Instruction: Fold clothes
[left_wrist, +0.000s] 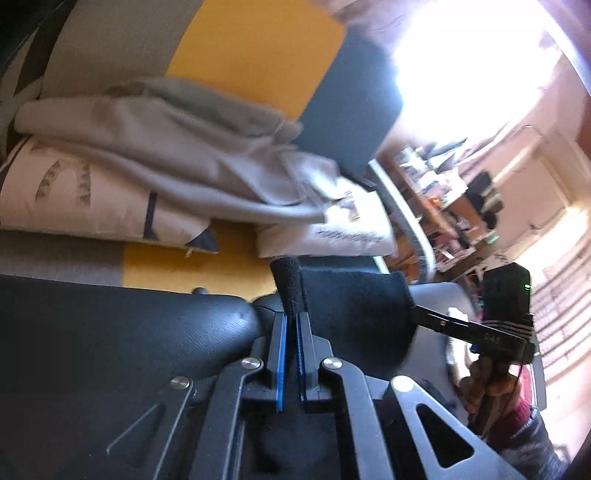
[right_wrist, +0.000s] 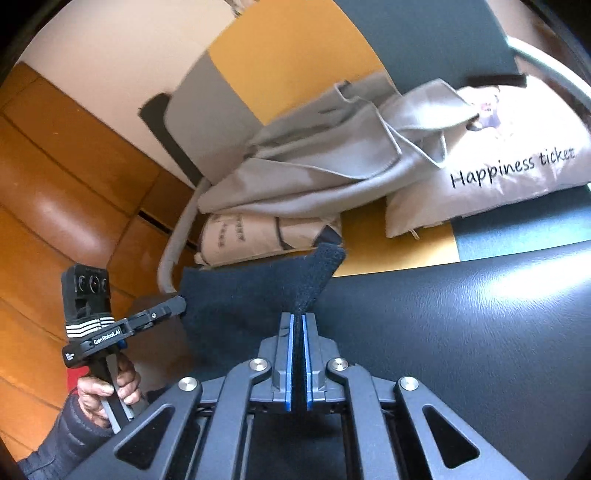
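Now your left gripper (left_wrist: 291, 314) and right gripper (right_wrist: 297, 314) each pinch a corner of the dark navy fuzzy cloth (right_wrist: 243, 295), stretched between them at twelve o'clock over the black leather cushion (right_wrist: 461, 332). Folding looks barely begun. The crumpled grey garment (right_wrist: 314, 162) at one o'clock waits unfolded. No containers are visible.

– What's my left claw (left_wrist: 291, 317) doing?
– I see it clamped on a corner of the dark cloth (left_wrist: 354, 306). At three o'clock the right claw (left_wrist: 424, 314) pinches its far edge; a grey garment (left_wrist: 177, 147) lies at eleven.
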